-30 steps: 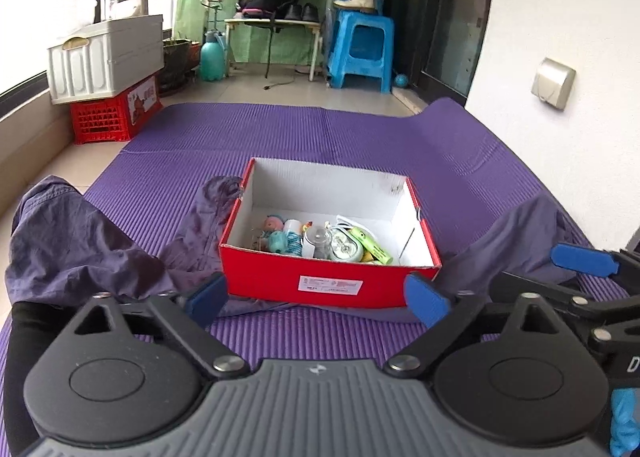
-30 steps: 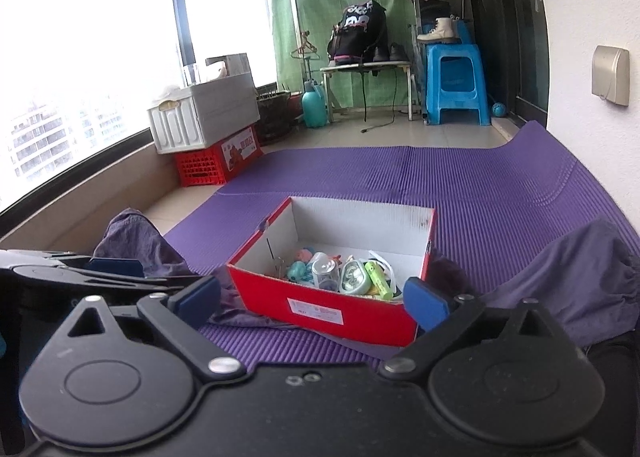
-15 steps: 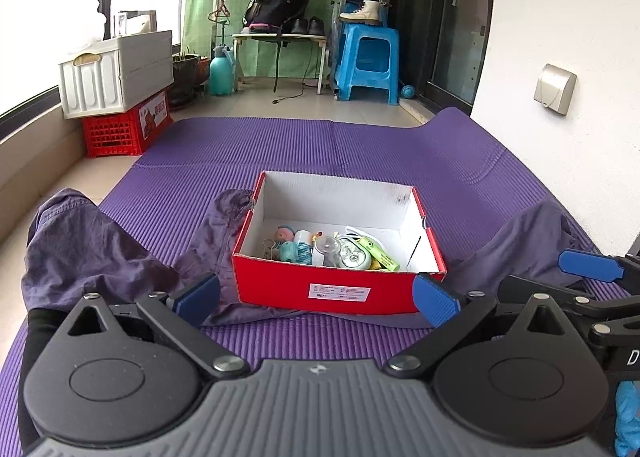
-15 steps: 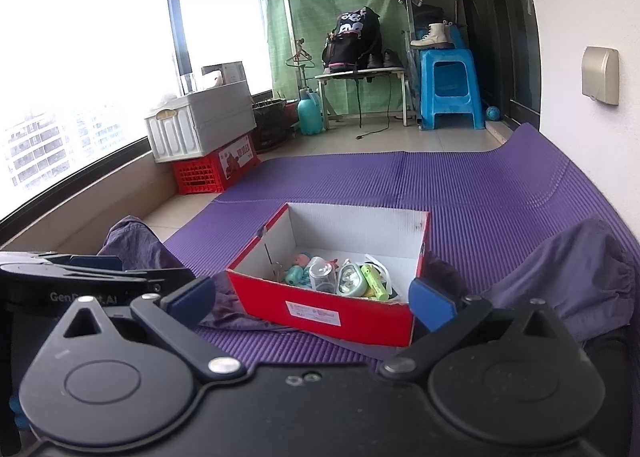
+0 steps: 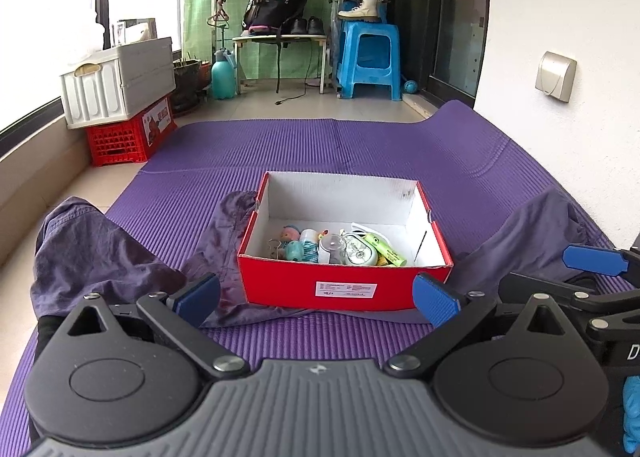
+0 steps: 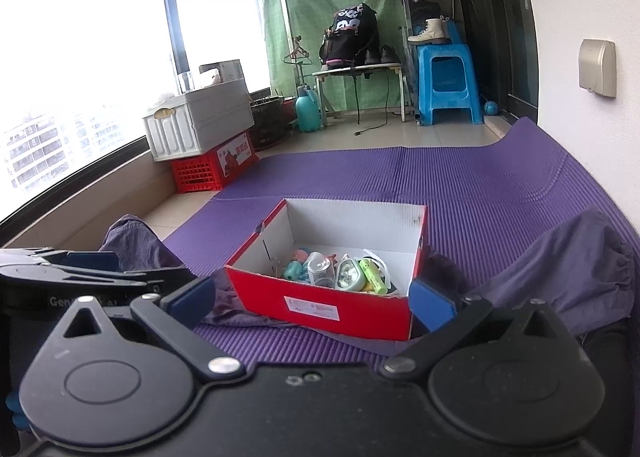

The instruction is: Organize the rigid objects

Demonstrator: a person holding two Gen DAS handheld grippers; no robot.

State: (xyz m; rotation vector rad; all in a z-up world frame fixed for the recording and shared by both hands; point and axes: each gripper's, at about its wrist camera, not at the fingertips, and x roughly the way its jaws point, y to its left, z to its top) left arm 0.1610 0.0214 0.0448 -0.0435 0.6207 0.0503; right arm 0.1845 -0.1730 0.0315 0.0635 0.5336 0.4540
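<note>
A red cardboard box (image 5: 344, 287) with a white inside sits on the purple mat (image 5: 360, 145); it also shows in the right wrist view (image 6: 320, 307). Several small rigid items lie in its near part: a clear jar (image 5: 332, 247), a pale green round case (image 5: 360, 253), a yellow-green tube (image 5: 386, 251), a teal toy (image 5: 294, 249). My left gripper (image 5: 316, 299) is open and empty, just short of the box's front wall. My right gripper (image 6: 312, 299) is open and empty, beside it. The right gripper's blue fingertip (image 5: 592, 260) shows at the left view's right edge.
Purple-grey clothing (image 5: 100, 253) lies bunched left of the box and another piece (image 5: 528, 233) to its right. A white crate on a red crate (image 5: 120, 113) stands at far left. A blue stool (image 5: 370, 57) and small table (image 5: 280, 41) stand at the back. White wall on the right.
Both grippers have pulled back and tilted up a little, so the box sits lower and farther in both views. Both stay open and empty.
</note>
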